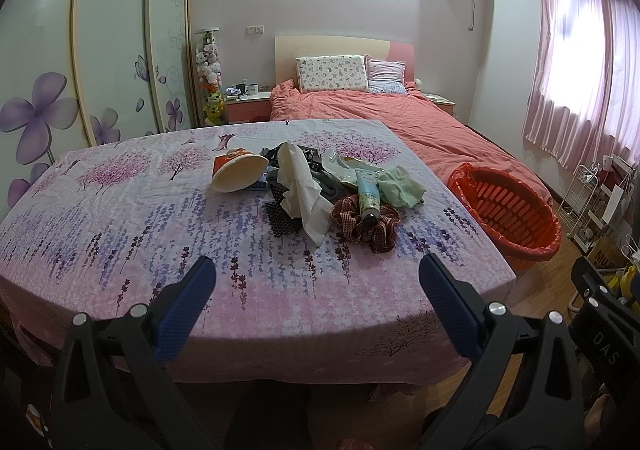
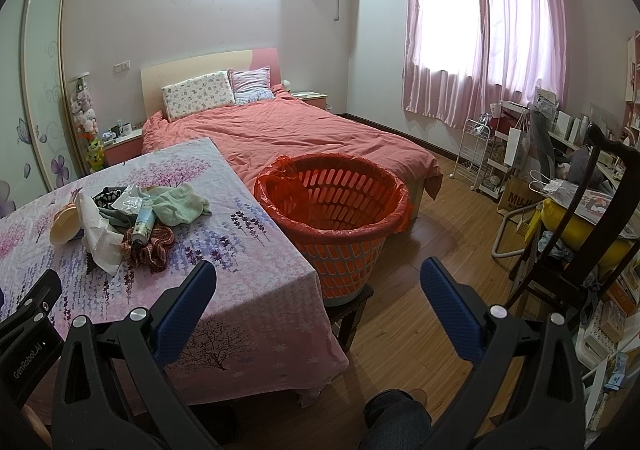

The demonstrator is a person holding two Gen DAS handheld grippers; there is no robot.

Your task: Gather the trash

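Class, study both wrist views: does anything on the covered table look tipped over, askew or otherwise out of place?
Yes. The paper bowl lies tipped on its side, mouth facing outward, at the left of the heap. A tube lies across the checked scrunchie, beside crumpled tissue and a green cloth. The lined basket looks empty.

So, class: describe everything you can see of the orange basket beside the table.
The orange basket is a round plastic tub with slotted walls, lined with a thin orange-red bag folded over its rim. It stands upright and looks empty, on a small dark stool between the cloth-covered table and the bed. Neither gripper touches it.
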